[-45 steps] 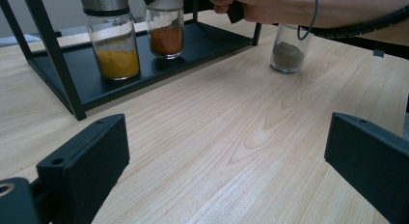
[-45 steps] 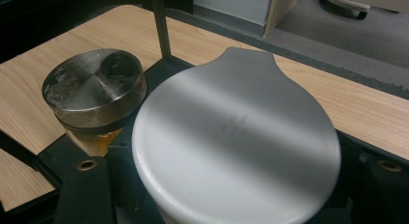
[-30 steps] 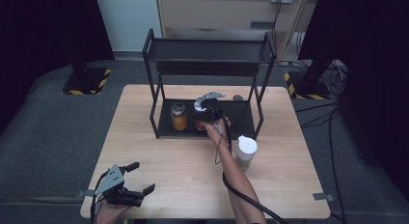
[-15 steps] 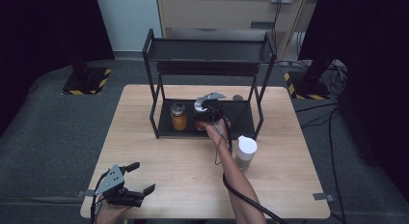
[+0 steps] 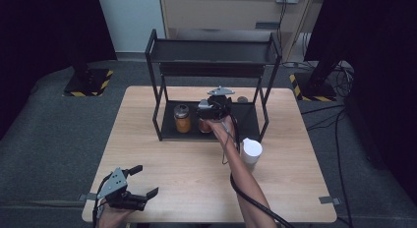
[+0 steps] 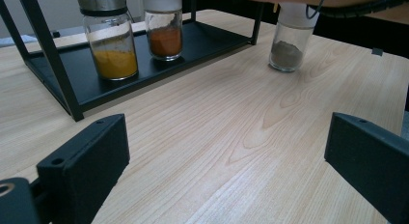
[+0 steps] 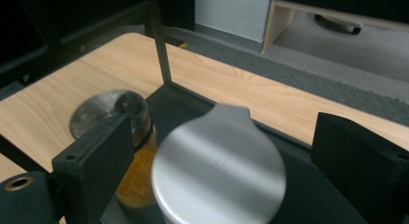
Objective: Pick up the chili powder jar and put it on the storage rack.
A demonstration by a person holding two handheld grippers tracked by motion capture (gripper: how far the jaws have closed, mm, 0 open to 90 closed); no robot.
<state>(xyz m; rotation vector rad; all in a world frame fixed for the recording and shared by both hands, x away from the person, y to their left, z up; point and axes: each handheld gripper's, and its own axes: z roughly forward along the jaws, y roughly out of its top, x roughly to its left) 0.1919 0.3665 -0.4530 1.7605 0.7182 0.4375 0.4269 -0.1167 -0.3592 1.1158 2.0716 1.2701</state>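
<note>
On the rack's lower shelf (image 5: 246,121), right gripper (image 7: 212,151) jaws just opened astride the spice jar (image 7: 219,168) (glass: rigid, slippery, breakable; grip below cap); left gripper (image 6: 217,161) open, empty.

Black grippers (image 5: 129,188), grey 3-cornered plates

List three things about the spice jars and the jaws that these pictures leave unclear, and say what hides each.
1. High view: the red-spice jar is mostly covered by the right gripper.
2. Right gripper view: the yellow-spice jar is half hidden behind one black jaw, and the lid in front is blurred.
3. Left gripper view: the top of the grey-spice jar is hidden by the forearm and cable.
</note>
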